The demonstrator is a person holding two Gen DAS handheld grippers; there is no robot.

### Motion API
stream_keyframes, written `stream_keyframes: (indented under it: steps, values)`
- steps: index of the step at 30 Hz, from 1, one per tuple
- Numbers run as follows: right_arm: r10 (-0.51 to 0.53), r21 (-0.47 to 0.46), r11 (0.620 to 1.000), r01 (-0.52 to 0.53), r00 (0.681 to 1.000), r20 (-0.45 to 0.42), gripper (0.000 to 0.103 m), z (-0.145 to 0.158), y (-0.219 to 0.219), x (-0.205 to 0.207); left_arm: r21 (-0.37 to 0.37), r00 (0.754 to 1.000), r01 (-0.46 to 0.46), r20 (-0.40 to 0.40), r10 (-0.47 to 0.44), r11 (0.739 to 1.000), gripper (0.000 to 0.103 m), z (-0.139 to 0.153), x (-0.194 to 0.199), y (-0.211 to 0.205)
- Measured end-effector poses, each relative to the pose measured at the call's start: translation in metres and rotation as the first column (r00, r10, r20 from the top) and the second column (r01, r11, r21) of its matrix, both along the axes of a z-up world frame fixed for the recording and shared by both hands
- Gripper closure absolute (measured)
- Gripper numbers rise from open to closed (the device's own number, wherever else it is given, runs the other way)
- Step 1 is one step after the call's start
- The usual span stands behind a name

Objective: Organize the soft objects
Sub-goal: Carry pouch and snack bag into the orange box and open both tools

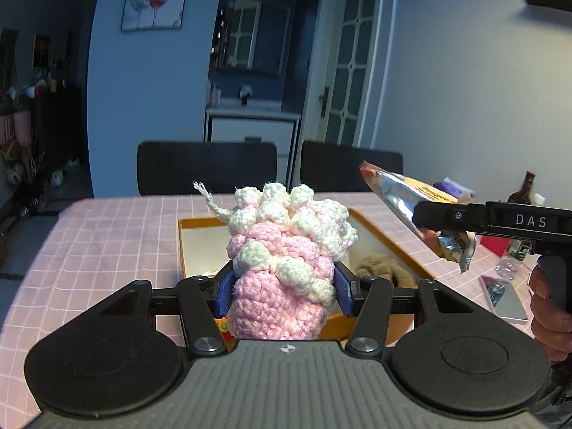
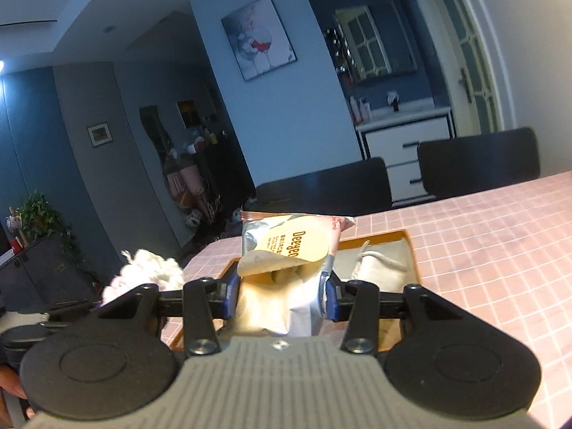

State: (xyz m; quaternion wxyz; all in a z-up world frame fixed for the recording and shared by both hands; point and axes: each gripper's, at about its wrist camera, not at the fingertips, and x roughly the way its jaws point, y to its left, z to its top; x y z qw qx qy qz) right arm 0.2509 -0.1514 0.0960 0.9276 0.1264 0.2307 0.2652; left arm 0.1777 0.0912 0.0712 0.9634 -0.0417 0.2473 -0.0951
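Left wrist view first, and on the far left lies the pink checked tablecloth [image 1: 89, 250], running back toward two dark chairs [image 1: 207, 168]. Centre frame, the left gripper [image 1: 284, 286] has its blue pads [image 1: 223, 291] pressed against both sides of a pink and white crocheted toy [image 1: 286, 250], pinching it and holding it upright above the table. Behind and below the toy sits an open orange box [image 1: 379, 230] with a pale floor, and a brown cloth [image 1: 382, 268] is lying inside it toward the right. Further right, the right gripper [image 1: 439, 225] reaches in from the edge, marked with white letters, clamping a silver snack packet [image 1: 411, 211] that tilts up and to the left over the box; a hand [image 1: 550, 307] grips its handle at the frame's edge, with bottles [image 1: 518, 214] on the table behind. Over to the right wrist view: at the left the crocheted toy's white top [image 2: 150, 271] peeks above the gripper body. In the middle the right gripper [image 2: 282, 300] squeezes the snack packet [image 2: 289, 246] between its blue pads, the yellow label facing up. Beyond it the orange box [image 2: 407, 236] shows a pale drawstring pouch [image 2: 379, 268] inside, and the checked cloth [image 2: 500, 243] spreads off to the right.
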Motion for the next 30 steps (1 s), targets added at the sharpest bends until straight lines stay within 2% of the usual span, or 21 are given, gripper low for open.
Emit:
stream_keyframes:
  steps: [3, 8, 12, 21, 27, 30]
  values:
    - [0.017, -0.036, 0.999, -0.018, 1.0, -0.022, 0.058, -0.004, 0.019, 0.022, 0.015, 0.999, 0.007, -0.053, -0.006, 1.0, 0.041, -0.009, 0.03, 0.001]
    - [0.02, -0.133, 0.991, -0.028, 0.998, -0.063, 0.058, -0.018, 0.045, 0.061, 0.088, 0.992, 0.013, -0.122, -0.002, 0.996, 0.041, -0.027, 0.073, -0.003]
    - [0.026, -0.21, 0.977, -0.046, 0.995, -0.097, 0.058, -0.032, 0.061, 0.085, 0.15, 0.984, -0.008, -0.177, 0.034, 0.989, 0.04, -0.04, 0.097, -0.006]
    - [0.04, -0.37, 0.924, -0.094, 0.988, -0.15, 0.057, -0.056, 0.082, 0.118, 0.271, 0.975, -0.022, -0.207, 0.08, 0.962, 0.039, -0.051, 0.115, -0.019]
    - [0.022, -0.47, 0.88, -0.074, 0.993, -0.114, 0.053, -0.059, 0.096, 0.123, 0.313, 0.966, -0.028, -0.236, 0.107, 0.949, 0.039, -0.058, 0.126, -0.022]
    - [0.034, -0.478, 0.875, -0.077, 0.995, -0.097, 0.052, -0.056, 0.096, 0.122, 0.332, 0.963, -0.034, -0.241, 0.119, 0.943, 0.038, -0.059, 0.13, -0.023]
